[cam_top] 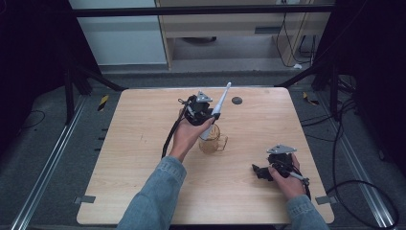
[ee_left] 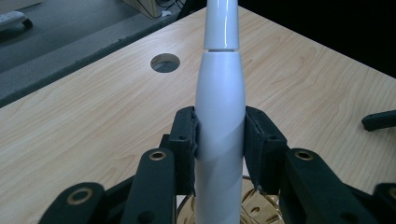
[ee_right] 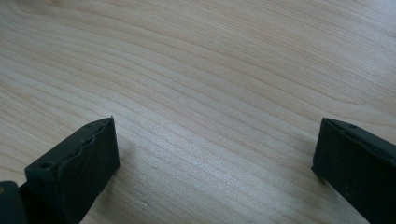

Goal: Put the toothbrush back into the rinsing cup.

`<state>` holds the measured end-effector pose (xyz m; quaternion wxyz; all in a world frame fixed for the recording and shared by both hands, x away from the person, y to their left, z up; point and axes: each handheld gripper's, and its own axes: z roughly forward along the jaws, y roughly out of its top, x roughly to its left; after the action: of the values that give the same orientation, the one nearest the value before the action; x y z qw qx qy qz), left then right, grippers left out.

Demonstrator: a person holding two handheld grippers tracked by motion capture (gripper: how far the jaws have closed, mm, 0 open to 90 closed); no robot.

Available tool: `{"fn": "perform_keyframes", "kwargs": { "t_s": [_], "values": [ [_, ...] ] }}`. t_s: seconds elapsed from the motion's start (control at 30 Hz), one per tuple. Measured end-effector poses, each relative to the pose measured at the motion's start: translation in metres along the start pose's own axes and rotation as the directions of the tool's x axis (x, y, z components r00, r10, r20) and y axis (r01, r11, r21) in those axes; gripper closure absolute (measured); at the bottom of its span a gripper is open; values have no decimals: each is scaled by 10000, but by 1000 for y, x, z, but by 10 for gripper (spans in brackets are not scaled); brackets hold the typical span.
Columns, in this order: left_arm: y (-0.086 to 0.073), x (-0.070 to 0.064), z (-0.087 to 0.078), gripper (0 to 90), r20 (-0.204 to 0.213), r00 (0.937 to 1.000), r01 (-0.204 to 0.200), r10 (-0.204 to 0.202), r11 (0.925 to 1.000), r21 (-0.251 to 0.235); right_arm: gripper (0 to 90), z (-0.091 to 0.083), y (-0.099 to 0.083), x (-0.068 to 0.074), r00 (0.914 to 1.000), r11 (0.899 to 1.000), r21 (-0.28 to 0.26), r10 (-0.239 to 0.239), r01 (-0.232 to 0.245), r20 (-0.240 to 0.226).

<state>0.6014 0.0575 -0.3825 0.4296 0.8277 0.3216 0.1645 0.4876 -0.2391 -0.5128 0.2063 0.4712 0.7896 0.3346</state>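
Left claw (ee_left: 219,140) grips toothbrush (ee_left: 219,107) upright — over cup (cam_top: 212,139).

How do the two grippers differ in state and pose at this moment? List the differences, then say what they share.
1. The left gripper is shut on the white toothbrush; the right gripper is open and holds nothing.
2. The left gripper is raised over the amber glass mug near the table's middle; the right gripper sits low over bare table near the right front corner.
Both have black jaws, and a hand holds each.
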Motion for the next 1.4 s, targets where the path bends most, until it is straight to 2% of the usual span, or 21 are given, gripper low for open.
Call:
{"fn": "perform_keyframes", "kwargs": {
  "t_s": [0.63, 0.93, 1.4],
  "values": [
    [-13, -6, -8, 660, -41, 9997, -233, 234, 9996, 128, 4, 0, 0, 0, 10000, 10000, -10, 3, -3, -4],
    [-21, -10, -6, 660, 27, 9993, -376, 376, 9985, 392, 4, 0, 0, 0, 10000, 10000, -8, 4, -4, -5],
    [-24, -11, -5, 660, 107, 9997, -228, 222, 9981, 579, 4, 0, 0, 0, 10000, 10000, 0, 15, -15, -6]
  ]
}}
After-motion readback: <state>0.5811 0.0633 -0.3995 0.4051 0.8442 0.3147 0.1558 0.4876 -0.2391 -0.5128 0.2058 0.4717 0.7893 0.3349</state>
